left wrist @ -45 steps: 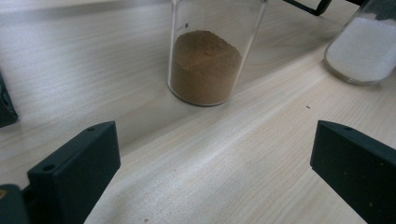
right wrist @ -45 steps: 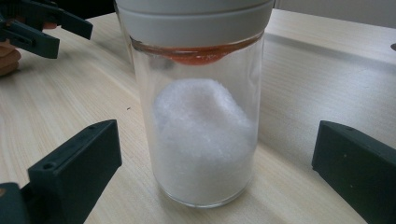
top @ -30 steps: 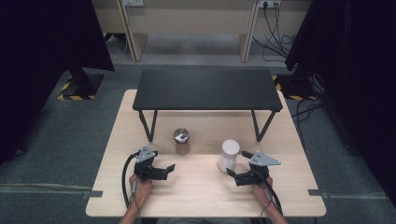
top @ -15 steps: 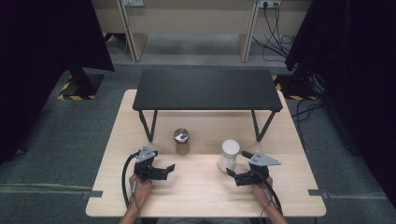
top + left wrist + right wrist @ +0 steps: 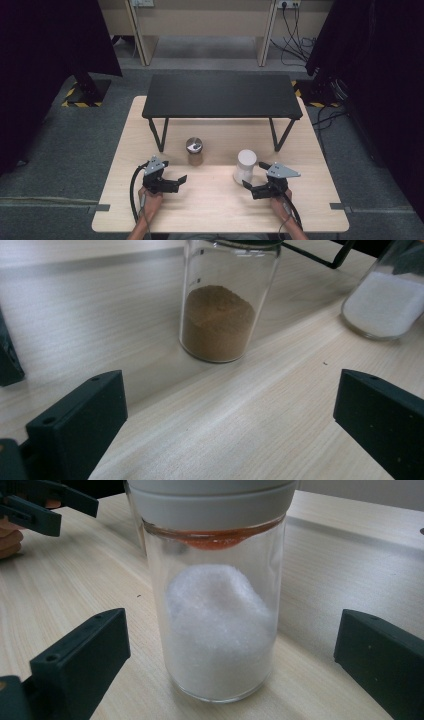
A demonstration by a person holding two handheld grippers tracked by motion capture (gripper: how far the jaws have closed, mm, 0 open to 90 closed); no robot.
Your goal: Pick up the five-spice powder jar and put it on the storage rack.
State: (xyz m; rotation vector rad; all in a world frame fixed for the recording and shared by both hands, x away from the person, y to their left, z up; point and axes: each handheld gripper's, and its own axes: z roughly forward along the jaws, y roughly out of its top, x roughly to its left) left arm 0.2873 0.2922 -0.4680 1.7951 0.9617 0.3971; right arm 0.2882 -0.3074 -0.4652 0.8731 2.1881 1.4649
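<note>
Right gripper view puts the white-powder jar [image 5: 220, 625] just ahead between my spread jaws; my left gripper [image 5: 167, 182], also spread, faces the brown-powder jar [image 5: 222, 315]. I should advance level, then squeeze mid-glass.

High view sat above your side of wooden table [image 5: 220, 200], looking forward and down; took in whole tabletop, black shelf [image 5: 222, 96] and floor beyond. Your left gripper view rode low near tabletop, facing brown-powder jar [image 5: 225, 310] from close by, white-powder jar [image 5: 387, 295] at its right edge. Your right gripper view faced white-powder jar from very close. All three views shared that jar and tabletop around it.
</note>
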